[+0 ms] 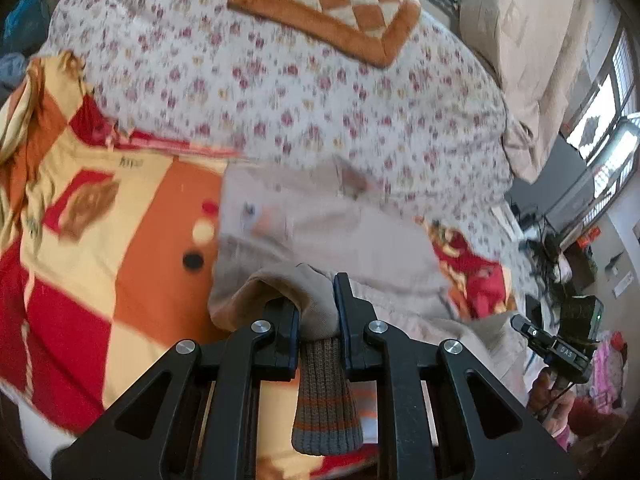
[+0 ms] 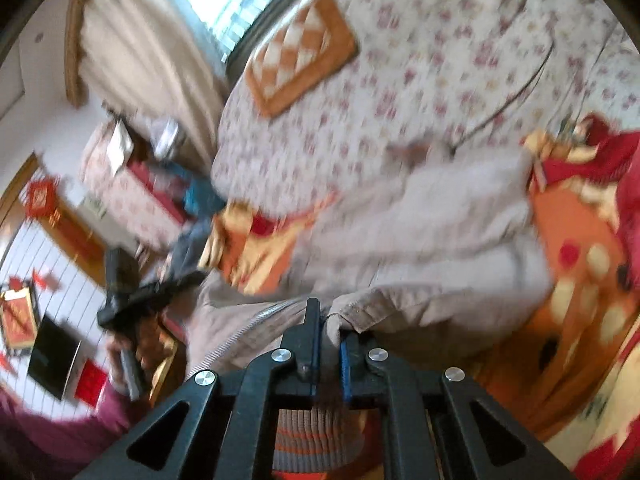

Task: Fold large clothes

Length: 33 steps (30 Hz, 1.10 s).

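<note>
One beige cotton jacket (image 1: 328, 220) lies on the red-orange checked blanket (image 1: 132, 240) — each claw, left claw (image 1: 318, 304) and right claw (image 2: 330, 330), pinches its knitted striped cuff; one floral quilt (image 1: 280, 92) behind.

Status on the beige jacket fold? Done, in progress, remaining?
Done: both grips are made. The left gripper is shut on a beige sleeve end, its striped knit cuff hanging below. The right gripper is shut on another edge of the beige jacket.
In hand: both ends raised off the orange-red blanket.
Left: no finished fold shows; the jacket's body lies spread out.
</note>
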Tool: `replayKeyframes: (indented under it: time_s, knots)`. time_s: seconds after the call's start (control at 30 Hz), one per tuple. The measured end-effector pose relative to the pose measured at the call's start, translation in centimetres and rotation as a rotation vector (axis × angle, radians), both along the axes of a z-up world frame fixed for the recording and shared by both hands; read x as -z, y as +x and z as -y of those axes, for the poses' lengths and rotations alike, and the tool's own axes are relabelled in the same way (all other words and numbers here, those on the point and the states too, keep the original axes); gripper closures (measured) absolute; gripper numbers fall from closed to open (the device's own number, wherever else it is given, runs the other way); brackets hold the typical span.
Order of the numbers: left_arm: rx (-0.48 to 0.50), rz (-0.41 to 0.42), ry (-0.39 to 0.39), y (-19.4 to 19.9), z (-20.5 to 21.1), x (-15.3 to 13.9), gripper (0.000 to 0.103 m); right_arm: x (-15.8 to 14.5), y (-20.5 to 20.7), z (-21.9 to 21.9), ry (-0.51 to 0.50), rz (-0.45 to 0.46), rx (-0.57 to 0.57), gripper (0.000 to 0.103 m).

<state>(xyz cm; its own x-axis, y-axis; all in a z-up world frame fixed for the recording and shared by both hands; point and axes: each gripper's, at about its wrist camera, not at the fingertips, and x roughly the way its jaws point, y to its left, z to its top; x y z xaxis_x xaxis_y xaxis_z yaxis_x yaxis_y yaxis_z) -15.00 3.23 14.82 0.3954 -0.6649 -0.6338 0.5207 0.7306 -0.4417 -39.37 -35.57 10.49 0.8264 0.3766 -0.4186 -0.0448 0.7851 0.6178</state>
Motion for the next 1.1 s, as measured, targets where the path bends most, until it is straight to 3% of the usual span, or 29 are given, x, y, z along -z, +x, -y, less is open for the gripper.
replayKeyframes:
  time_s: [0.13,0.3,0.53,0.73,0.83,0.9,0.93,0.97,1.03,1.1]
  knots:
    - [-0.047,0.025,0.013,4.0,2.4,-0.9,0.089,-1.3,3.5,2.6,-0.024,0.006,0.088,0.096]
    - [-0.099,0.011,0.060,9.9,6.7,0.3,0.089,-1.6,9.2,6.9,-0.060,-0.051,0.214,0.096]
    - [-0.130,-0.008,0.136,16.6,12.3,3.9,0.089,1.1,16.7,10.8,-0.098,-0.159,0.288,0.097]
    - [-0.168,-0.061,0.176,21.1,14.6,8.9,0.087,5.2,21.2,14.6,-0.041,-0.236,0.363,0.097]
    - [-0.144,-0.139,0.182,22.3,14.8,10.6,0.075,6.5,22.8,14.8,-0.093,-0.298,0.350,0.094]
    - [-0.153,-0.162,0.140,22.5,13.7,10.4,0.053,6.1,22.1,14.7,-0.090,-0.278,0.358,0.084]
    - [-0.163,-0.150,0.119,22.3,13.2,9.8,0.037,5.7,21.6,14.6,-0.088,-0.264,0.363,0.069]
    - [-0.185,-0.127,0.091,22.0,12.3,8.9,0.029,5.0,20.7,14.3,-0.084,-0.235,0.374,0.055]
    - [-0.194,-0.112,0.057,21.4,11.2,7.4,0.028,3.6,18.7,13.7,-0.102,-0.166,0.399,0.050]
    - [-0.147,-0.103,0.030,20.1,10.5,6.2,0.028,2.8,17.7,12.8,-0.122,-0.159,0.371,0.050]
